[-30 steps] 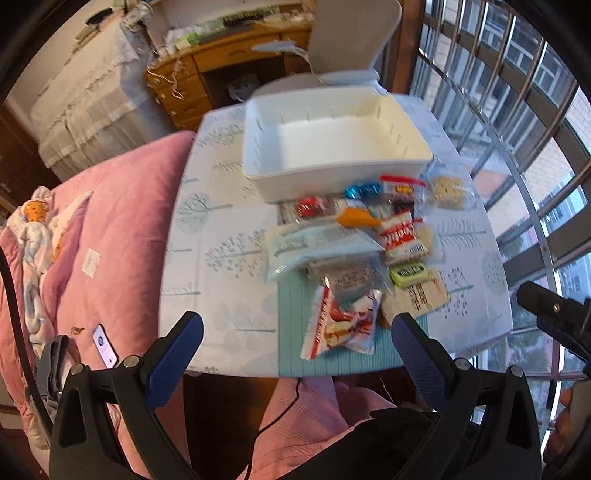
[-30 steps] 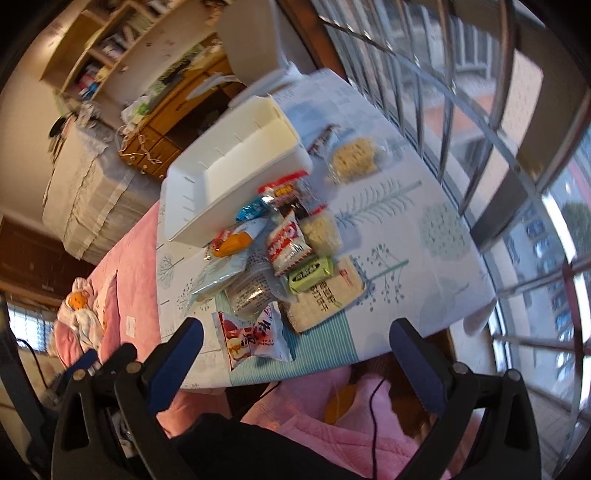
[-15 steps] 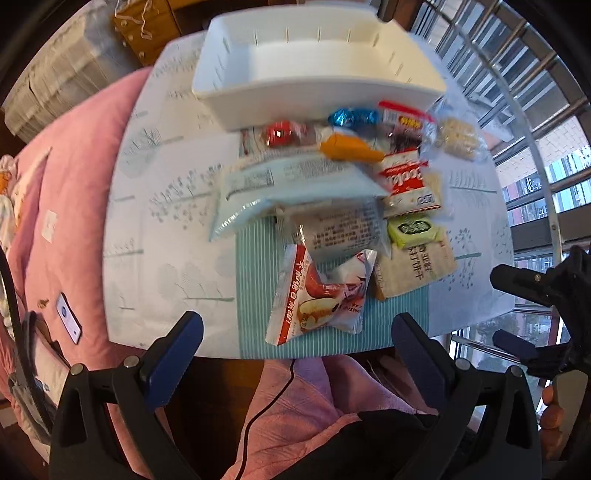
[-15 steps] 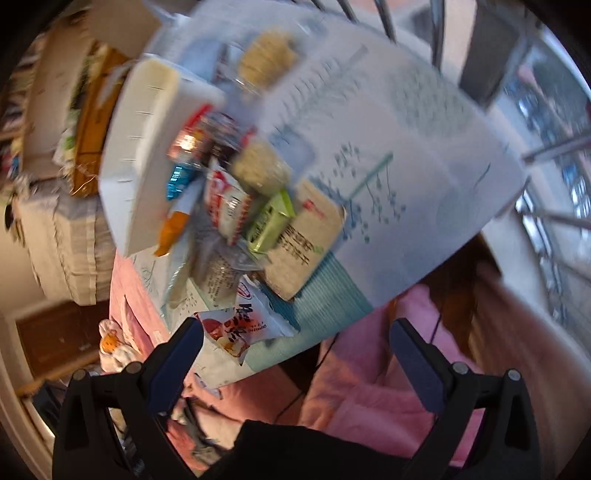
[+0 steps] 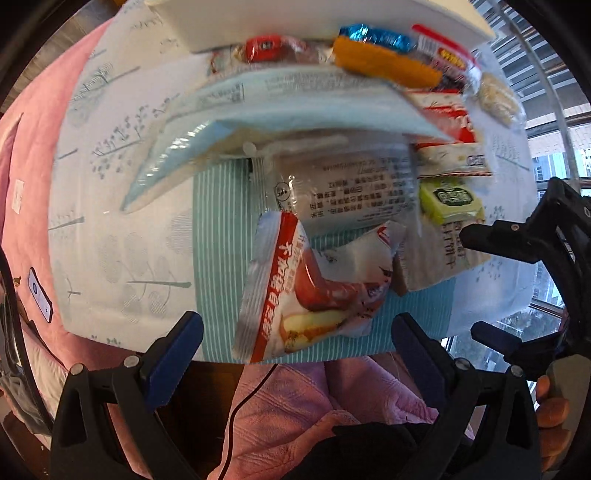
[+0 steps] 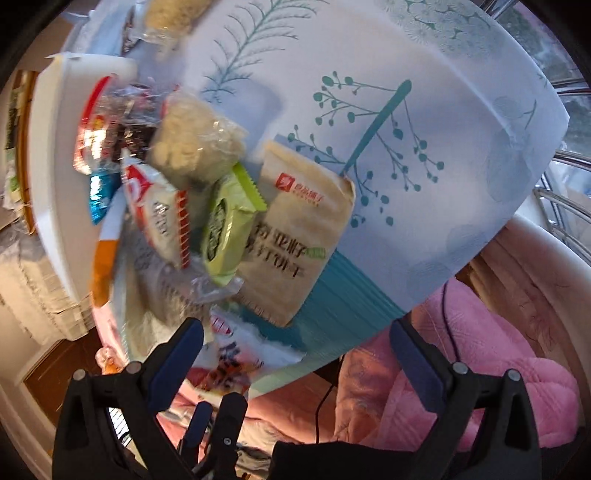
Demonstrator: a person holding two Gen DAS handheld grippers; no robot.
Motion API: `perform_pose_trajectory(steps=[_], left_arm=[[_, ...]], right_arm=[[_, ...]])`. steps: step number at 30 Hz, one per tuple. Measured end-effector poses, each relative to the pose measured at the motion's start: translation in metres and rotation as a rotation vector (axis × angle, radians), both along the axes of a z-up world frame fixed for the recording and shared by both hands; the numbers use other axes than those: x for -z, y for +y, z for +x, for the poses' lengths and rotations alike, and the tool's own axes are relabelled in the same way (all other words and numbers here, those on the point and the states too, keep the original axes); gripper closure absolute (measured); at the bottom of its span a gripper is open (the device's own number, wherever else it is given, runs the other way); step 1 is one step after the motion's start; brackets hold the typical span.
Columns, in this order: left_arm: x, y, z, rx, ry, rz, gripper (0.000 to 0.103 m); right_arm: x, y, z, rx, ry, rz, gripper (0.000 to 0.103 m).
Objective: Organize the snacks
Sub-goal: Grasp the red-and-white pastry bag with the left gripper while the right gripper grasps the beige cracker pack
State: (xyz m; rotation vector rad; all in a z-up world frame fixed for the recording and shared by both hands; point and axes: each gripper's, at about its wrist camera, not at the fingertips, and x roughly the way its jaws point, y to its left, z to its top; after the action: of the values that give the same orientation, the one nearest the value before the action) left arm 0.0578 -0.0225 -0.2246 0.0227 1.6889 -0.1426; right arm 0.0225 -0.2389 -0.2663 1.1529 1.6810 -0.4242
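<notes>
Left wrist view: both grippers spread wide over a heap of snacks

Left wrist view looks down on a table [image 5: 122, 236] under a white cloth printed with teal trees. The left gripper [image 5: 295, 347] hangs above the near table edge with its two blue-padded fingers [image 5: 177, 347] spread wide and nothing between them. Just past them, at 12 o'clock, lies a red-and-white bread packet [image 5: 314, 291] on a teal striped mat [image 5: 218, 236]. Beyond it sits a clear packet with printed text [image 5: 347, 184], and further on a long pale blue bag [image 5: 258, 103]. At 1 o'clock are a small green packet [image 5: 450, 199] resting on a tan paper packet [image 5: 439, 254]. Along the far edge lie an orange packet [image 5: 384, 62], a small red candy [image 5: 266, 48] and a blue candy [image 5: 373, 35], touching the wall of a white bin [image 5: 295, 18]. At 3 o'clock the right gripper [image 5: 480, 284] shows from the side, black, its fingers parted.

Right wrist view is tilted and partly blurred. The right gripper [image 6: 295, 354] has its fingers wide apart, empty, above the table edge [image 6: 443, 184]. At 11 o'clock lies the tan paper packet [image 6: 299, 236], with the green packet [image 6: 229, 229] overlapping its left side. A clear bag of pale rice cakes [image 6: 195, 144] lies beyond, beside a red-and-white packet [image 6: 162, 218]. The white bin [image 6: 48, 166] stands at 10 o'clock. The bread packet [image 6: 240, 354] pokes out near the left finger. Pink quilted fabric [image 6: 517, 369] fills the lower right.
</notes>
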Motion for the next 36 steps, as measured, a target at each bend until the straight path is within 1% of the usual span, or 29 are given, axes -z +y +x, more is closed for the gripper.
perform_pose_trajectory(steps=[2,4,9,14,15,20,22,27,28,29,33,36], left_arm=[[0.007,0.0,0.002,-0.005,0.016,-0.003,0.004],[0.015,-0.001,0.003,0.003,0.031,-0.008,0.005],[0.033,-0.003,0.007,0.006,0.079,-0.035,0.006],[0.044,-0.006,0.015,0.004,0.088,-0.036,0.006],[0.042,-0.007,0.017,0.001,0.091,-0.037,0.007],[0.044,-0.01,0.03,0.005,0.098,-0.043,0.014],[0.048,-0.011,0.034,0.012,0.104,-0.045,0.02],[0.054,-0.015,0.045,0.021,0.118,-0.061,0.025],[0.054,-0.016,0.047,0.024,0.12,-0.064,0.029],[0.054,-0.016,0.049,0.027,0.12,-0.061,0.03],[0.053,-0.01,0.059,0.023,0.121,-0.068,0.033],[0.045,0.002,0.053,0.016,0.122,-0.071,0.034]], right_arm=[[0.007,0.001,0.002,0.011,0.032,-0.009,0.002],[0.013,-0.001,0.006,0.017,0.049,-0.02,0.002],[0.023,-0.004,0.017,0.033,0.06,-0.027,0.004],[0.021,-0.004,0.03,0.021,0.061,-0.043,0.007],[0.019,-0.003,0.031,0.02,0.068,-0.048,0.008],[0.015,-0.007,0.024,0.023,0.093,-0.04,0.009],[0.007,-0.009,0.02,0.022,0.101,-0.034,0.009],[0.01,-0.014,0.003,0.032,0.122,-0.014,0.009],[0.011,-0.014,0.0,0.037,0.124,-0.01,0.009],[0.016,-0.013,-0.007,0.039,0.125,-0.003,0.009],[0.018,-0.013,-0.013,0.039,0.122,0.001,0.009],[0.019,-0.011,-0.019,0.044,0.147,-0.004,0.01]])
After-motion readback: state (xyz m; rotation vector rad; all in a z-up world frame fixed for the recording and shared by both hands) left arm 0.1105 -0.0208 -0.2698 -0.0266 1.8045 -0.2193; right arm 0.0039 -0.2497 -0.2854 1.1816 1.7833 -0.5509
